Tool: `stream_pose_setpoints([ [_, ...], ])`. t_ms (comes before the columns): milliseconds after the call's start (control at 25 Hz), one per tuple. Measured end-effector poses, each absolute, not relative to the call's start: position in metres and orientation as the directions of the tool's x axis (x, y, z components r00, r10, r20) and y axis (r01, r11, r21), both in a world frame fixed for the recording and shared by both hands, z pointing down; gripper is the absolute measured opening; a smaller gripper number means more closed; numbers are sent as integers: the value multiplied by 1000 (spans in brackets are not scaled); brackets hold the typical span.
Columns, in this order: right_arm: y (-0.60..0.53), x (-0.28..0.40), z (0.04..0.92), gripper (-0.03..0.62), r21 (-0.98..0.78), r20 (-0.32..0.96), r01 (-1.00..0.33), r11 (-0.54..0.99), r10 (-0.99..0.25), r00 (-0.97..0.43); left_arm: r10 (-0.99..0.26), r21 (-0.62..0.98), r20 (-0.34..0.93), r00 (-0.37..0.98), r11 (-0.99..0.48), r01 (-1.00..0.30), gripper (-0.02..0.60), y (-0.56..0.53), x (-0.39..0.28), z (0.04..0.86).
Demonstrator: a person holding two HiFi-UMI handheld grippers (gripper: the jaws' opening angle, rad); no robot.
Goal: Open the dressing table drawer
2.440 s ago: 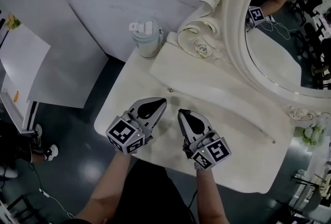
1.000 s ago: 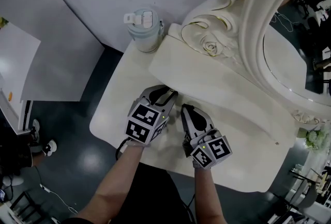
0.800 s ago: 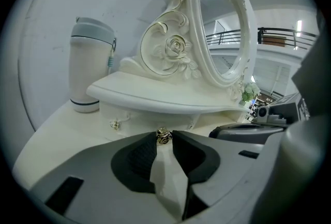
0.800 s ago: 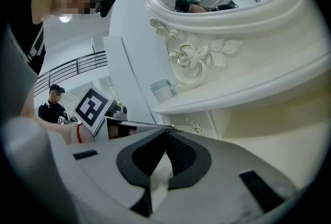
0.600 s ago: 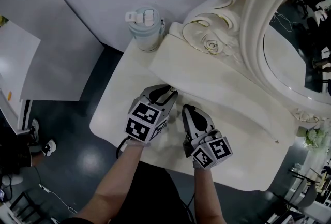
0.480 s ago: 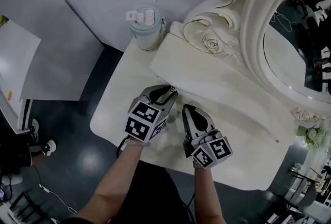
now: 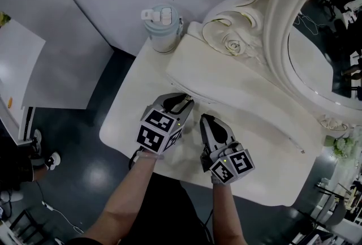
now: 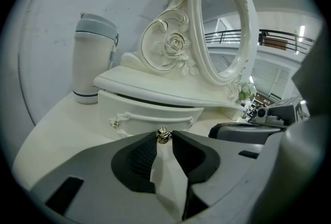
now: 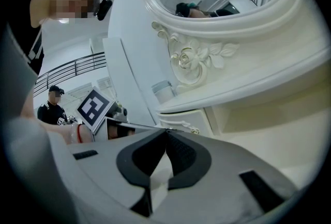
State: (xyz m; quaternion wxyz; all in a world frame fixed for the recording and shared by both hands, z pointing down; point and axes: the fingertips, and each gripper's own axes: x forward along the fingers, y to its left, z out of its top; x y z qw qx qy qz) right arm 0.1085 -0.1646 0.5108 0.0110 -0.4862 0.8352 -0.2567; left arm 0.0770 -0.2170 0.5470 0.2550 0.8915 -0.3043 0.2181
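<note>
left gripper (image 7: 182,102) is on it, jaws pinching the small metal knob (image 8: 163,135) of the drawer (image 8: 150,114). the drawer sits under the shelf (image 8: 155,89) at the back of the surface (image 7: 129,122), with a thin dark gap along its top. right gripper (image 7: 205,123) waits beside, jaws pressed together on nothing. the grasp looks made; next calls for a straight, level pull toward the person, with a firm pinch.

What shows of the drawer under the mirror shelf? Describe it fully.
The drawer is glossy cream, like painted wood, its front bearing a curved raised moulding with gilt ends. It sits under the shelf, a dark gap above its front. The left gripper is closed on its small metal knob.
</note>
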Motion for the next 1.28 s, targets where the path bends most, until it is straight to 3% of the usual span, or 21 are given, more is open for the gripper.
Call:
stream_pose_setpoints([
  [1280, -145, 104, 504, 6, -448, 215, -801, 397, -822, -528, -405, 371, 544, 735, -670, -643, 104, -193, 66, 548],
])
